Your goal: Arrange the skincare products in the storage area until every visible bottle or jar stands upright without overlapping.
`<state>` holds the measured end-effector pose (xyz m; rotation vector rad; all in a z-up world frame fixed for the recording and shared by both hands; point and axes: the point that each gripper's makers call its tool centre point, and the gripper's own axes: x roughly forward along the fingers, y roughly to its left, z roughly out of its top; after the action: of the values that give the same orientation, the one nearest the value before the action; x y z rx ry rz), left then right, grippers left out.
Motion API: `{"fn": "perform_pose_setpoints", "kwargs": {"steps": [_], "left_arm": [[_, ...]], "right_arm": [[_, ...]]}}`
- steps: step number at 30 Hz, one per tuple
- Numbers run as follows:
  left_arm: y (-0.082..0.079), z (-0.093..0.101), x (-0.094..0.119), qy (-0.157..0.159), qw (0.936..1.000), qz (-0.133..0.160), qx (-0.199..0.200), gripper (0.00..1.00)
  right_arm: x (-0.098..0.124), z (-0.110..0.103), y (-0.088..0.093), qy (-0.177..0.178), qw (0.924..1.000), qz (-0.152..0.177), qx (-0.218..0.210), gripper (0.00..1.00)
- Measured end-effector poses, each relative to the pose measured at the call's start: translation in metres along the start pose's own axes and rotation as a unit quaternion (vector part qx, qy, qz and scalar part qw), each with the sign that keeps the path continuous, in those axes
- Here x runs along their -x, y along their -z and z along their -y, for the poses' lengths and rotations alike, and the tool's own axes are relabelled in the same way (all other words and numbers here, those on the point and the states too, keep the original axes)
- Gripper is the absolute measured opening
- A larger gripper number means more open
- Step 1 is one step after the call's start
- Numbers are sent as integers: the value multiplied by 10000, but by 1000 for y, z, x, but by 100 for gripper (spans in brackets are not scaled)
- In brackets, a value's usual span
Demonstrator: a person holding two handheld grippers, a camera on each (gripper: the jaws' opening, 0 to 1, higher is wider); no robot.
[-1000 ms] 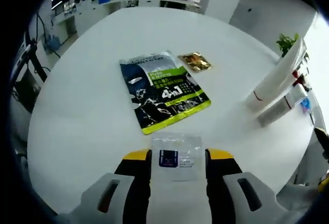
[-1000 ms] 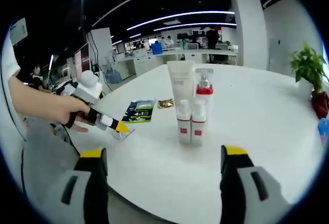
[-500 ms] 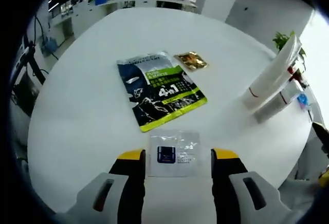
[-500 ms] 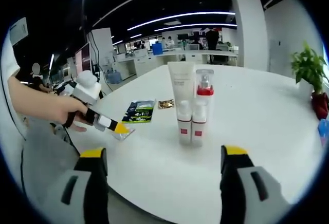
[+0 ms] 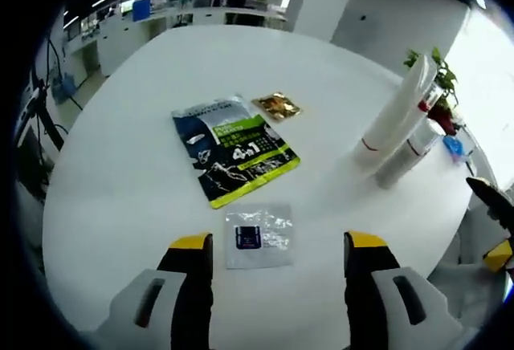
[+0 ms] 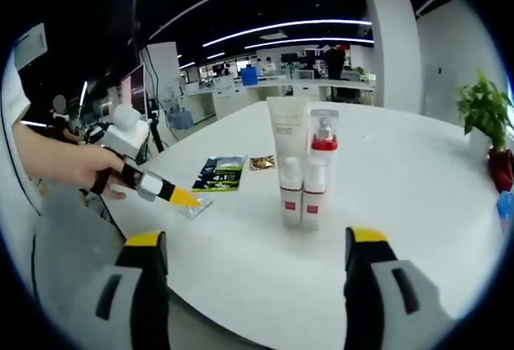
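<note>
Left gripper view: the left tool (image 5: pixel 273 246) rises from the bottom of the frame with its yellow-tipped jaws set wide apart and nothing between them. Just above the jaw tips, at lower centre, a clear sachet (image 5: pixel 258 235) with a dark square label lies flat on the round white bench (image 5: pixel 120 173). Above it, at centre left, a dark and green flat pouch (image 5: pixel 233 149) lies flat, and a small gold sachet (image 5: pixel 277 107) lies just beyond its upper right corner. At the right of the frame a white tube (image 5: pixel 395 113) and red-banded bottles (image 5: pixel 408 154) stand close together, leaning in the fisheye picture. A green plant (image 5: pixel 438 65) shows behind them.

Right gripper view: the right tool (image 6: pixel 257 246) rises from the bottom of the frame, jaws wide apart and empty. At centre the white tube (image 6: pixel 287 129), a clear bottle with a red collar (image 6: pixel 323 137) and two small white bottles (image 6: pixel 302 193) with red labels stand upright in a tight cluster on the bench (image 6: pixel 418 181); whether they touch cannot be told. At the left of the frame a hand (image 6: pixel 84 169) holds the left tool (image 6: pixel 183 197), its yellow tip just above the clear sachet (image 6: pixel 193 207). The pouch (image 6: pixel 218 173) and gold sachet (image 6: pixel 260 161) lie beyond, left of the cluster.
</note>
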<state>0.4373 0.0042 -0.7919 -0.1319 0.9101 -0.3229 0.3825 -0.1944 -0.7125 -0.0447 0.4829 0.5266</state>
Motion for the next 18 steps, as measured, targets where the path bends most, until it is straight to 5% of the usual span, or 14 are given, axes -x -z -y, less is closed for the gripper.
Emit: {"fn": "perform_pose_setpoints", "kwargs": {"steps": [13, 18], "left_arm": [[12, -6, 22, 190, 9989, 115, -403, 76], [9, -8, 32, 283, 9975, 408, -505, 82]], "right_arm": [[1, -6, -2, -96, 9998, 29, 167, 93], [2, -9, -2, -141, 9996, 22, 226, 93]]}}
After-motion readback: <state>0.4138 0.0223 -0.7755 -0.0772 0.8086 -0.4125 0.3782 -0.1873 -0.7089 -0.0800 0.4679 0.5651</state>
